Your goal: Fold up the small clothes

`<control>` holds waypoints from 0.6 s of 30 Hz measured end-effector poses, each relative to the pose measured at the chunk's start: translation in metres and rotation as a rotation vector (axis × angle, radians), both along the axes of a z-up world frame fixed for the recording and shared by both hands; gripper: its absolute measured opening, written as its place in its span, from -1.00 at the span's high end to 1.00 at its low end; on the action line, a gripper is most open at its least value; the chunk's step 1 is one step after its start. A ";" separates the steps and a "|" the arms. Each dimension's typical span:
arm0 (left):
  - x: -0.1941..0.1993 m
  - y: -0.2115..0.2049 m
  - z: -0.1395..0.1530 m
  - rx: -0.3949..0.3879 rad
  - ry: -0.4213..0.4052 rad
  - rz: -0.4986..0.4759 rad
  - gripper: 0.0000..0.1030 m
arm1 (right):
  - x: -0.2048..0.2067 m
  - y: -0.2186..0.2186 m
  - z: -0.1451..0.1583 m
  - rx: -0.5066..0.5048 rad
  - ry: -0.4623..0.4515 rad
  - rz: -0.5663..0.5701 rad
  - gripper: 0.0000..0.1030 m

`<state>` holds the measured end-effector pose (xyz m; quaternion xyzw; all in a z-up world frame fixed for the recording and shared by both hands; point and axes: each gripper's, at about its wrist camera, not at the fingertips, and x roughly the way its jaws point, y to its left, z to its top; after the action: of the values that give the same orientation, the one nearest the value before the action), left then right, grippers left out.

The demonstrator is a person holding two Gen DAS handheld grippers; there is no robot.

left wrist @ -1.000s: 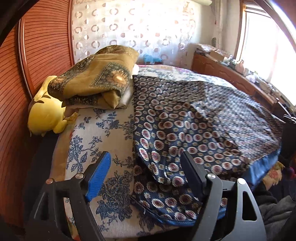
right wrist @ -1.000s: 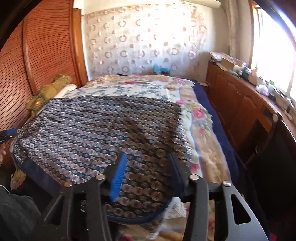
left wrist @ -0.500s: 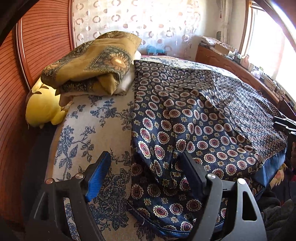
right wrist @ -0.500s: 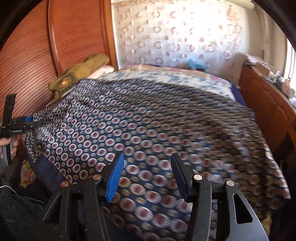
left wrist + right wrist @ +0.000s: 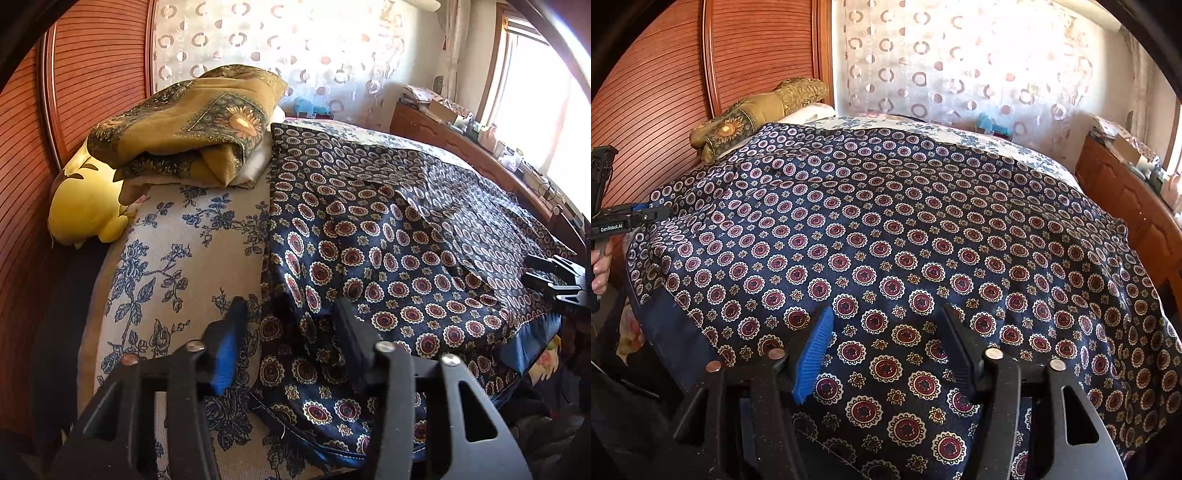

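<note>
A navy cloth with red and cream medallions [image 5: 399,229] lies spread over the bed; it fills the right wrist view [image 5: 886,229]. My left gripper [image 5: 291,317] is open, low over the cloth's near left edge, where the fabric is rumpled between the fingers. My right gripper [image 5: 886,332] is open just above the cloth's near edge, with nothing held. The right gripper also shows at the right edge of the left wrist view [image 5: 554,280]. The left gripper shows at the left edge of the right wrist view [image 5: 624,221].
A folded mustard patterned blanket [image 5: 192,125] and a yellow plush toy [image 5: 81,210] lie at the head by the ribbed wooden headboard [image 5: 92,74]. The blue floral bedsheet [image 5: 177,258] is bare left of the cloth. A wooden cabinet [image 5: 1137,206] runs along the right.
Both grippers have moved lower and closer to the cloth. The left gripper's jaws have narrowed around the rumpled left edge. The right view has swung left over the cloth.
</note>
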<state>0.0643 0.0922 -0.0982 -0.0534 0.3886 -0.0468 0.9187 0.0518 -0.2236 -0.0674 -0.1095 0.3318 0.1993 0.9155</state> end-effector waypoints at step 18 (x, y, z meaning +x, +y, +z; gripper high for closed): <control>-0.008 -0.030 0.036 -0.061 -0.070 -0.111 0.94 | -0.011 0.000 -0.004 0.016 -0.019 0.001 -0.63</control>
<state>0.0560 0.0622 -0.0627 -0.0582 0.3569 -0.1111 0.9257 0.0410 -0.2239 -0.0719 -0.1045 0.3213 0.2015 0.9194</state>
